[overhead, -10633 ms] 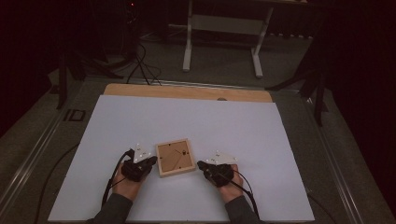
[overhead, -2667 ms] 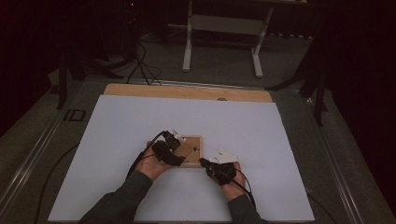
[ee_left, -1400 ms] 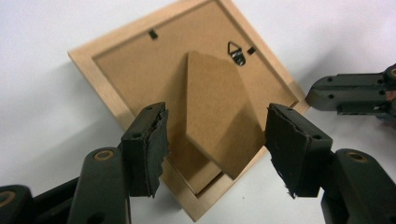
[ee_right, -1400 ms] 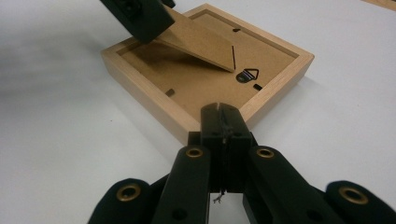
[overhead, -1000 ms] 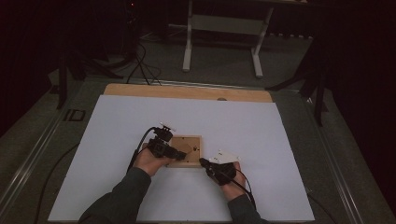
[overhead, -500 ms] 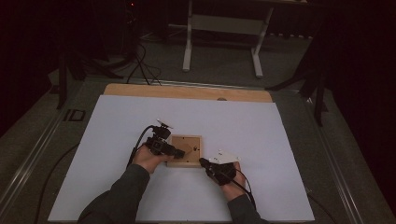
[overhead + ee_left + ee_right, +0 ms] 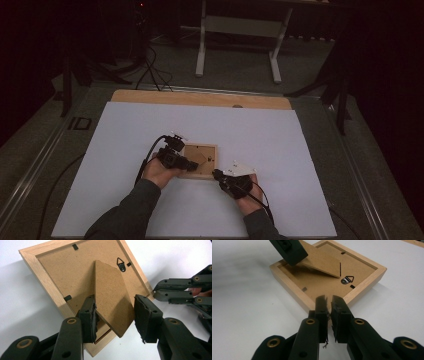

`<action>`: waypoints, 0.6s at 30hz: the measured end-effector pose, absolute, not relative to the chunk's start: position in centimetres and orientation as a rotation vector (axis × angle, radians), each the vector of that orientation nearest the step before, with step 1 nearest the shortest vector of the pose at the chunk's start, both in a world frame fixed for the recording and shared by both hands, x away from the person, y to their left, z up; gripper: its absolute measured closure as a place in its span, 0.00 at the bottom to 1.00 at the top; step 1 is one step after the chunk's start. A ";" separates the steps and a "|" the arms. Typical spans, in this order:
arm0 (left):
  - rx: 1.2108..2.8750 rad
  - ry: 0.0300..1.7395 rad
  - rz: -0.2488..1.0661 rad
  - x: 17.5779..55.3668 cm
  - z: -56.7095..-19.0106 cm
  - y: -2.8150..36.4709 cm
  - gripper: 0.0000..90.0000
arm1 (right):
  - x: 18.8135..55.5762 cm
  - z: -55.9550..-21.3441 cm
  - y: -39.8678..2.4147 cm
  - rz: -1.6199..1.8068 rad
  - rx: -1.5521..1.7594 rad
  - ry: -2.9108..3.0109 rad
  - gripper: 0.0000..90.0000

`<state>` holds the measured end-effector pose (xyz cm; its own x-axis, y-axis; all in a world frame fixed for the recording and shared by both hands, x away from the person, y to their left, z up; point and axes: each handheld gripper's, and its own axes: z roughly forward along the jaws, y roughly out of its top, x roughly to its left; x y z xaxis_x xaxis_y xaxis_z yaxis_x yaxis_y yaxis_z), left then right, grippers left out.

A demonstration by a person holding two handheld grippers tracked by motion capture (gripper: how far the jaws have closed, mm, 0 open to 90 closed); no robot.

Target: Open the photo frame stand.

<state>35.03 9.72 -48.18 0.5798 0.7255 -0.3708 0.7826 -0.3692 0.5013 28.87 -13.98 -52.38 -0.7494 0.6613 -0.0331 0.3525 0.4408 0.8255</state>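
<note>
While the frame (image 7: 199,160) lies face down on the white table (image 7: 300,150), a corner toward the person, the left gripper (image 7: 115,315) straddles its stand (image 7: 111,300), jaws spread; one pad touches the stand's edge. The stand is tilted up, its long axis running from the gripper toward the hanger (image 7: 121,263). The right gripper (image 7: 329,302), jaws just parting, nearly together, sits at the frame's near edge.
</note>
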 end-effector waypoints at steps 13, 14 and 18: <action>2.189 1.111 0.019 33.4 -47.9 9.3 0.62 | 29.1 -51.7 -15.0 1.251 0.898 2.294 0.83; 2.189 1.106 0.030 33.3 -47.9 9.3 0.61 | 29.1 -51.6 -15.0 1.252 0.901 2.292 0.82; 2.189 1.093 0.057 32.9 -47.9 9.3 0.61 | 29.2 -51.5 -15.3 1.255 0.904 2.281 0.78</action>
